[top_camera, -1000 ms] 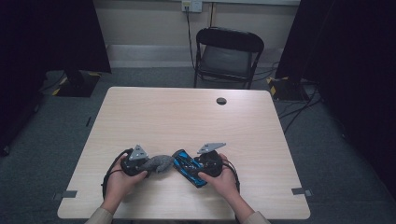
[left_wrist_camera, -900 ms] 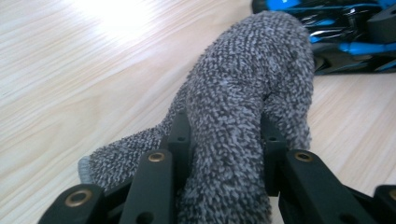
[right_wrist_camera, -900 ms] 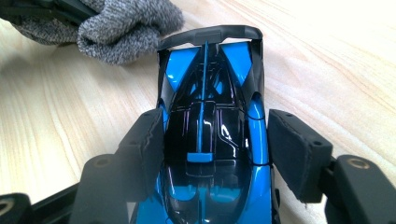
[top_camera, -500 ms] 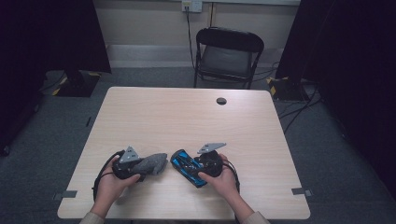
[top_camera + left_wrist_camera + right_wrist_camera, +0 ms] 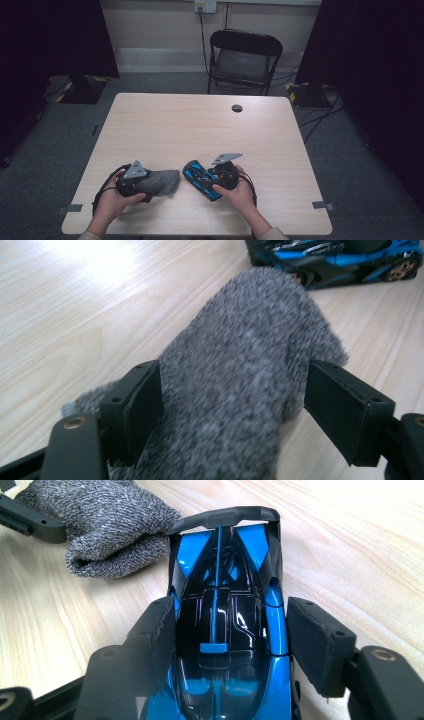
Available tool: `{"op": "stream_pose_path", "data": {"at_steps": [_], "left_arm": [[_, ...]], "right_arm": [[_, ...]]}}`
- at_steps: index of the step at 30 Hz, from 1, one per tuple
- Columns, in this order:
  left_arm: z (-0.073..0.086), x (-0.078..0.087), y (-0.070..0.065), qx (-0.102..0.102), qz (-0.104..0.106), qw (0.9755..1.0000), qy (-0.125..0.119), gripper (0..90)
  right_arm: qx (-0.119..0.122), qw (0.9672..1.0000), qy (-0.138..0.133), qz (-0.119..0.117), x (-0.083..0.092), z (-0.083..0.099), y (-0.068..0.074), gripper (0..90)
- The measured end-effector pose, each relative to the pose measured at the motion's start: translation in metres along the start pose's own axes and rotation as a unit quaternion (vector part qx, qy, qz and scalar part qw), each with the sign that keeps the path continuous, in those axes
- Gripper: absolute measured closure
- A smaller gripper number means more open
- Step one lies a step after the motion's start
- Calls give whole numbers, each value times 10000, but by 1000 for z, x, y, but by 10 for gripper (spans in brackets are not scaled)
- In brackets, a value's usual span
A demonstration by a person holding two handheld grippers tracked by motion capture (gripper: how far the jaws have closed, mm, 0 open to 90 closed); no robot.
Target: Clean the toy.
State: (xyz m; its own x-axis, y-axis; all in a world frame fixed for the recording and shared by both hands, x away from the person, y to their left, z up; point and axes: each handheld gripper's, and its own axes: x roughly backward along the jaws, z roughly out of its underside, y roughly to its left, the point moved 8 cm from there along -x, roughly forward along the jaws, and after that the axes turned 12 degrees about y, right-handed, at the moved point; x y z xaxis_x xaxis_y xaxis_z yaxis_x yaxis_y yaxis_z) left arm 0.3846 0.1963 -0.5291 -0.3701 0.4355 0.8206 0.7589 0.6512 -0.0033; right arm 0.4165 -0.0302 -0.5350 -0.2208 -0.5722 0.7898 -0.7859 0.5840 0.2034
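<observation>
Blue toy car (image 5: 220, 630) and grey cloth (image 5: 240, 385), both unlabelled.

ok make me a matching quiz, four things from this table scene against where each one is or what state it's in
Things:
1. grey knitted cloth
2. blue and black toy car
3. small round black disc
4. black folding chair

Places or states:
A. on the floor beyond the table's far edge
B. clamped at both sides by the right gripper's jaws
C. alone on the far part of the tabletop
D. between the left gripper's jaws, which have just been opening, with a gap at one side

Pairs: 1-D, 2-B, 3-C, 4-A
</observation>
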Motion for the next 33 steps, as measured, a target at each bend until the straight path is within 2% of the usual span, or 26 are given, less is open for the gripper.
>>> {"op": "stream_pose_path", "data": {"at_steps": [5,8,10,12,14,16,17,20,22,24,30,33], "left_arm": [[5,-12,-3,0,91,9999,62,222],[4,-15,-2,18,-18,10000,70,239],[4,-13,1,76,-182,9997,115,376],[4,-12,4,268,-278,9992,109,487],[4,-11,6,426,-333,9985,101,552],[3,-11,6,455,-365,9982,128,583],[2,-11,5,460,-382,9981,129,595],[1,-11,5,488,-391,9979,141,604],[1,-12,5,486,-400,9979,130,604],[1,-12,6,475,-404,9980,113,605],[1,-12,5,525,-365,9979,78,610],[1,-12,5,558,-356,9978,55,610]], "right_arm": [[-24,10000,-30,-31,0,0,0,380],[-19,10000,-36,7,0,1,0,379],[42,10000,-47,49,1,1,0,351],[-16,9999,100,136,0,2,-1,233],[67,9995,130,277,-1,2,-1,224],[144,9995,106,261,0,0,2,205],[216,9992,134,325,0,-1,3,191],[399,9980,192,446,-1,-4,6,169],[401,9982,197,412,-4,-7,8,154],[431,9975,210,511,-8,-8,8,147],[499,9971,354,462,-22,-9,10,148],[665,9954,397,560,-27,-9,11,150]]}}
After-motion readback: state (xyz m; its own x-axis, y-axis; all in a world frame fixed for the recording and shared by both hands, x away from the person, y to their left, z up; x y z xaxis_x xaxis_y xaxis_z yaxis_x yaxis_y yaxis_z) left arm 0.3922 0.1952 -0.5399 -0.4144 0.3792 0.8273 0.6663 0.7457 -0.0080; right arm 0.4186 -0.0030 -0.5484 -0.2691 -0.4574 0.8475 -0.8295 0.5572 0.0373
